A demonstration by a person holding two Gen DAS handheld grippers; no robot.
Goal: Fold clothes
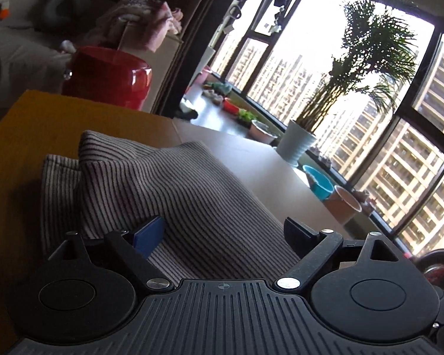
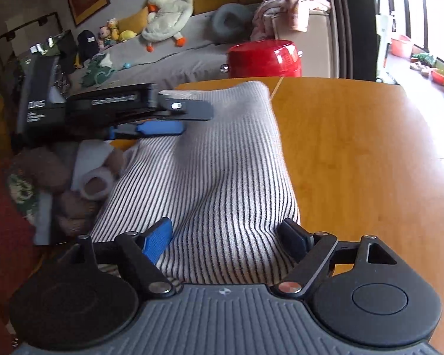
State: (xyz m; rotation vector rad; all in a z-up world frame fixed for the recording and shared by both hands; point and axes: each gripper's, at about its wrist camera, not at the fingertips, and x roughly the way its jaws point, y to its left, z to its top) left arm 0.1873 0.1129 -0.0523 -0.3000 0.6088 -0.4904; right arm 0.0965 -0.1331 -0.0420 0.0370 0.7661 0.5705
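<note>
Right gripper (image 2: 226, 238) sits closest, low over the near end of the striped garment (image 2: 222, 159); jaws spread wide, blue pad on one side and black pad on the other, cloth lying between them but neither pad pressing on it, so nothing gripped. Garment is a folded, puffy bundle w/ thin dark stripes on pale knit, resting on the wooden table (image 2: 355, 153). Its long axis runs straight away from the right gripper, near end under the jaws, far end toward the table's back edge.

Left gripper (image 2: 174, 118) comes in from the side, partway along the garment's left edge, hovering just above the cloth. In its own view the left gripper (image 1: 225, 233) also stands wide open, cloth between the pads, nothing held. So both are over the garment: right at the near short end, left at the long side.

Judgement: the fold looks mostly done, garment already doubled into a compact block; next move prob. either a last fold along the long axis or a pat-down/shift. Right is better placed for lifting the near end over toward the far end, since the axis lines up w/ its pointing direction; left would have to pin the middle.

Beyond the garment: bare table, then a red stool (image 2: 263, 59) just past the far edge. Further back a grey sofa w/ a white plush goose (image 2: 165, 14) and a pink blanket (image 2: 290, 9). Off the garment's left side, below the table edge, a pile of other clothes (image 2: 83, 177).
</note>
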